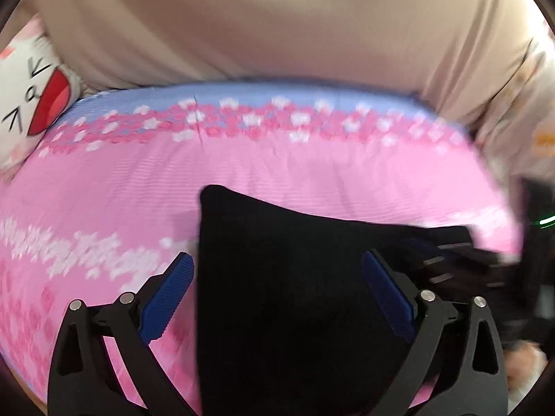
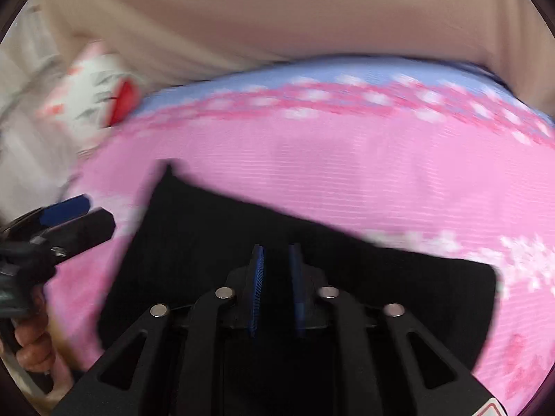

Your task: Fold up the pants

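Where the beige curtain [image 1: 277, 17] hangs behind it, the pink floral bedcover [image 1: 104, 190] with its blue band fills both views. The folded black pants [image 2: 215, 242] lie flat on this cover, directly under both grippers. A white cartoon-face pillow [image 1: 31, 97] sits at the far left edge; no readable writing shows. The left gripper [image 1: 277, 294] stands wide apart, holding nothing. The right gripper [image 2: 275, 287] has its 2 blue pads drawn nearly together above the pants, gripping nothing visible.

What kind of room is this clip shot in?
Most likely a bedroom: black pants lie on a bed with a pink flowered sheet, a cartoon-face pillow sits at its edge, and beige curtains hang behind.
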`<action>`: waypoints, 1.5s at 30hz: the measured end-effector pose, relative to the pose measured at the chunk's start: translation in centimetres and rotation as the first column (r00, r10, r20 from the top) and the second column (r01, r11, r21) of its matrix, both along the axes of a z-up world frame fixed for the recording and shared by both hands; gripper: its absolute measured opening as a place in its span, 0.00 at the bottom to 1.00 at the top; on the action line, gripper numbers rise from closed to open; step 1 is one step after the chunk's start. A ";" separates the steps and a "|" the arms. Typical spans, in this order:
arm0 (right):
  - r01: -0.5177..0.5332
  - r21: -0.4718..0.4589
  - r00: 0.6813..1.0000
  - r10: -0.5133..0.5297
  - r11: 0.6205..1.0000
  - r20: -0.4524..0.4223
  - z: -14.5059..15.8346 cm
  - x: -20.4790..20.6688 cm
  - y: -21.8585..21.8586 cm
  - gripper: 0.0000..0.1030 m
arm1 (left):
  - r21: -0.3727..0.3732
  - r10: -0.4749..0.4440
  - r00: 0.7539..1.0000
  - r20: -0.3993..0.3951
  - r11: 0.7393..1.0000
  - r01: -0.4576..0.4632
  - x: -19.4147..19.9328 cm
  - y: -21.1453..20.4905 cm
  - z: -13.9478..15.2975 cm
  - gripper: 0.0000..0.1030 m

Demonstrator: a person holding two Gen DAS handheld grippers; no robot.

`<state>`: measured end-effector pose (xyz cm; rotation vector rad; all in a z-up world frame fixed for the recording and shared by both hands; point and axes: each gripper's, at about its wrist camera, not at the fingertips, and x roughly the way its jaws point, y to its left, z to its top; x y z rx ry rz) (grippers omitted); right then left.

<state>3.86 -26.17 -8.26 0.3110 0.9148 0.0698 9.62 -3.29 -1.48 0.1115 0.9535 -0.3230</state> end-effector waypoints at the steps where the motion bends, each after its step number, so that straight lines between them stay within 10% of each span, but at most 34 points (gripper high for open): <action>1: 0.039 0.066 0.999 -0.039 0.997 0.002 0.0 -0.3 -1.7 0.00 | 0.047 0.020 0.999 -0.025 0.999 -0.019 0.9 -0.5 -1.4 0.85; 9: 0.096 0.044 0.995 -0.097 0.994 0.013 -0.1 -2.7 -4.0 0.00 | 0.072 0.053 0.998 -0.044 0.996 -0.049 2.9 -0.2 -4.4 0.93; 11: 0.129 0.143 0.991 -0.134 0.981 0.028 0.3 -3.9 -5.4 0.00 | 0.067 0.048 0.998 -0.043 0.997 -0.045 2.4 0.0 -3.8 0.93; 17: 0.074 0.028 0.992 -0.076 0.997 0.099 3.7 -10.2 -2.7 0.09 | 0.090 0.047 0.998 0.032 0.995 -0.050 -0.9 1.6 -0.4 0.91; 35: 0.124 -0.007 0.991 -0.123 0.992 0.059 0.5 -12.4 -1.6 0.05 | 0.150 0.053 0.998 -0.027 0.988 -0.048 -5.7 2.3 -2.8 0.92; 39: 0.133 -0.037 0.986 -0.129 0.990 0.101 2.5 -14.1 -1.5 0.11 | 0.124 0.036 0.999 -0.032 0.992 -0.032 -7.2 3.1 -1.8 0.92; 43: 0.187 -0.026 0.978 -0.184 0.982 0.096 2.3 -15.3 -3.1 0.52 | 0.073 0.006 0.998 -0.068 0.997 -0.001 -8.8 4.9 -1.5 0.95; 45: 0.184 0.041 0.980 -0.187 0.982 0.073 1.4 -15.3 -4.0 0.55 | 0.074 0.000 0.996 -0.086 0.997 0.007 -9.0 5.3 -2.0 0.95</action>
